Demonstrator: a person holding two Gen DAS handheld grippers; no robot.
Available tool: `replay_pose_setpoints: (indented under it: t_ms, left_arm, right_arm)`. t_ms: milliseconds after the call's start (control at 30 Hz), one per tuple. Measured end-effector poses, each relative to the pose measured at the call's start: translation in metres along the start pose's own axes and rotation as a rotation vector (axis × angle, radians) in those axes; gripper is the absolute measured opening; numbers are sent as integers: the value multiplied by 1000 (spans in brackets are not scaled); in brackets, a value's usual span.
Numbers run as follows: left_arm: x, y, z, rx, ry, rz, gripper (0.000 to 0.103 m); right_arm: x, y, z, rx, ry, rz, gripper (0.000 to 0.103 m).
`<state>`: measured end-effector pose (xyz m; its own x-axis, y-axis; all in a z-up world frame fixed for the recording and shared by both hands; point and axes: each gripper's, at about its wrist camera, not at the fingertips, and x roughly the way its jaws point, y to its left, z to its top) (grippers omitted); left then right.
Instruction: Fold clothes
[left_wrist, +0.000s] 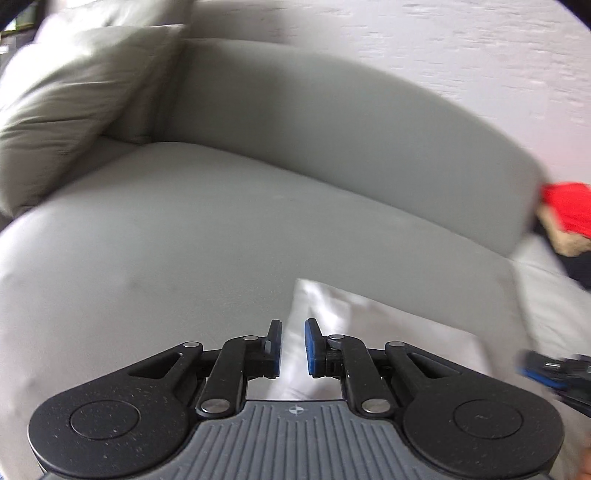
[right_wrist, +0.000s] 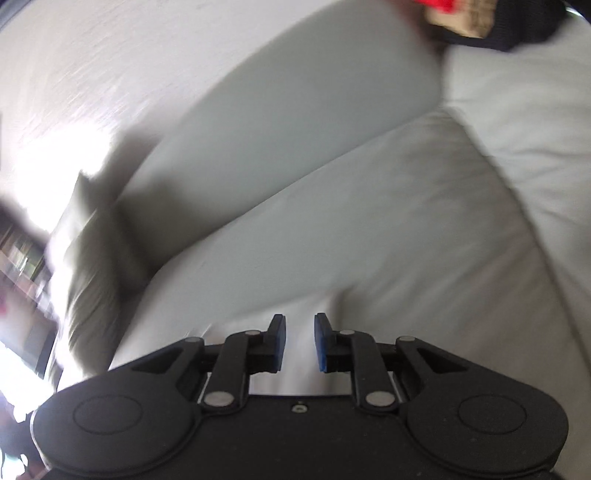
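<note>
A white garment (left_wrist: 369, 332) lies on the grey sofa seat (left_wrist: 184, 229), its near corner under my left gripper (left_wrist: 293, 347). The left jaws stand a little apart with the white cloth showing between them, and nothing is pinched. My right gripper shows blurred at the right edge of the left wrist view (left_wrist: 554, 373). In the right wrist view my right gripper (right_wrist: 300, 341) is open and empty, just above a pale fold of cloth (right_wrist: 288, 310) on the sofa seat (right_wrist: 388, 229). Both views are motion blurred.
A grey cushion (left_wrist: 74, 103) leans at the left end of the sofa. The curved backrest (left_wrist: 332, 122) runs behind the seat. A pile of red, tan and black clothes (left_wrist: 569, 218) sits at the right; it also shows in the right wrist view (right_wrist: 480, 22).
</note>
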<state>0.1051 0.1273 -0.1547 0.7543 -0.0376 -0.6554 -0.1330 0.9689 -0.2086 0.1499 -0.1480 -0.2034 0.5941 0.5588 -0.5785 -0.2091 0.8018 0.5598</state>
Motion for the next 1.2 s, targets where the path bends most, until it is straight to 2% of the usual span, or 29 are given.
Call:
replay_pose_setpoints:
  t_ms: [67, 100, 167, 267, 333, 367, 500, 567, 667, 733, 900, 1033, 1133, 1200]
  left_arm:
    - [9, -25, -5, 112, 40, -33, 5]
    - [13, -32, -12, 178, 75, -26, 4]
    - [23, -44, -25, 286, 148, 45, 6]
    - [15, -43, -36, 354, 151, 141, 6]
    - [4, -35, -41, 357, 162, 194, 8]
    - [-4, -27, -45, 340, 170, 214, 8]
    - [-37, -6, -50, 275, 186, 235, 10]
    - [-51, 3, -50, 205, 158, 214, 10]
    - [-71, 13, -48, 100, 74, 123, 10]
    - [-75, 9, -48, 94, 21, 85, 10]
    - [-59, -20, -49, 154, 23, -55, 11]
    - [-49, -45, -62, 262, 82, -62, 10]
    - [-46, -55, -80, 359, 143, -61, 10]
    - [-48, -57, -92, 421, 162, -50, 10]
  right_arm:
    - [4, 23, -14, -158, 47, -13, 18]
    - [9, 34, -21, -241, 73, -29, 18]
    - [14, 44, -36, -374, 129, -65, 17]
    - [7, 53, -53, -516, 165, -111, 16]
    - [-10, 51, -56, -518, 188, -138, 16]
    - [-19, 48, -58, -513, 200, -152, 20]
    - [-56, 30, -63, -413, 196, -187, 23]
    - [-73, 21, -67, -348, 174, -180, 24]
    - [-92, 13, -68, -271, 114, -138, 25]
    - [-95, 17, -67, -276, 71, -91, 25]
    - [-84, 43, -73, -371, 47, 48, 24]
    - [-63, 64, -86, -452, 96, 108, 20]
    - [-55, 72, -103, -541, 171, 87, 20]
    - [-62, 74, -115, -617, 187, 59, 20]
